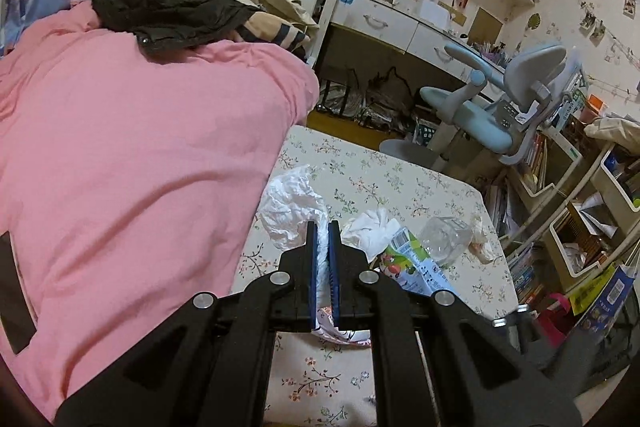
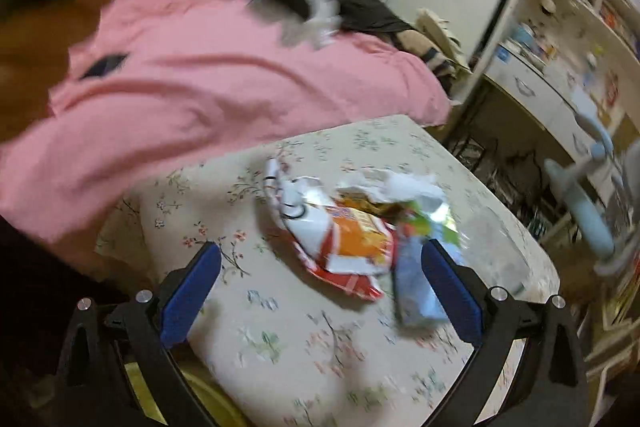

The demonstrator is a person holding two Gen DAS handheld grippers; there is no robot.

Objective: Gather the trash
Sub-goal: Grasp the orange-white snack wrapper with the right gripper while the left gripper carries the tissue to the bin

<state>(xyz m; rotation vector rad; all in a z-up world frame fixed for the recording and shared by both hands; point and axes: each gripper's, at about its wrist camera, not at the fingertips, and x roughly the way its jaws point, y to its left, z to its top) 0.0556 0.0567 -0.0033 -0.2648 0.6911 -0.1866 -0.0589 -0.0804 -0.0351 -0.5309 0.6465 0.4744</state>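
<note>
Left gripper (image 1: 322,227) clamped narrow on a thin wrapper (image 1: 326,323), lifting it off the counter (image 1: 400,171); right gripper (image 2: 320,263) spread wide, lined up over the chip bag (image 2: 344,247), likely the next pickup

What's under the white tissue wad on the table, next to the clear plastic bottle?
The tissue wad overlaps the top of a green-and-white printed wrapper, which lies on the floral table. Whatever is beneath the wad's middle is hidden.

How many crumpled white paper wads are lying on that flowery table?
2. One large crumpled white paper lies near the pink blanket; a smaller wad sits beside it, against the green carton. More may hide under the wrappers.
</note>
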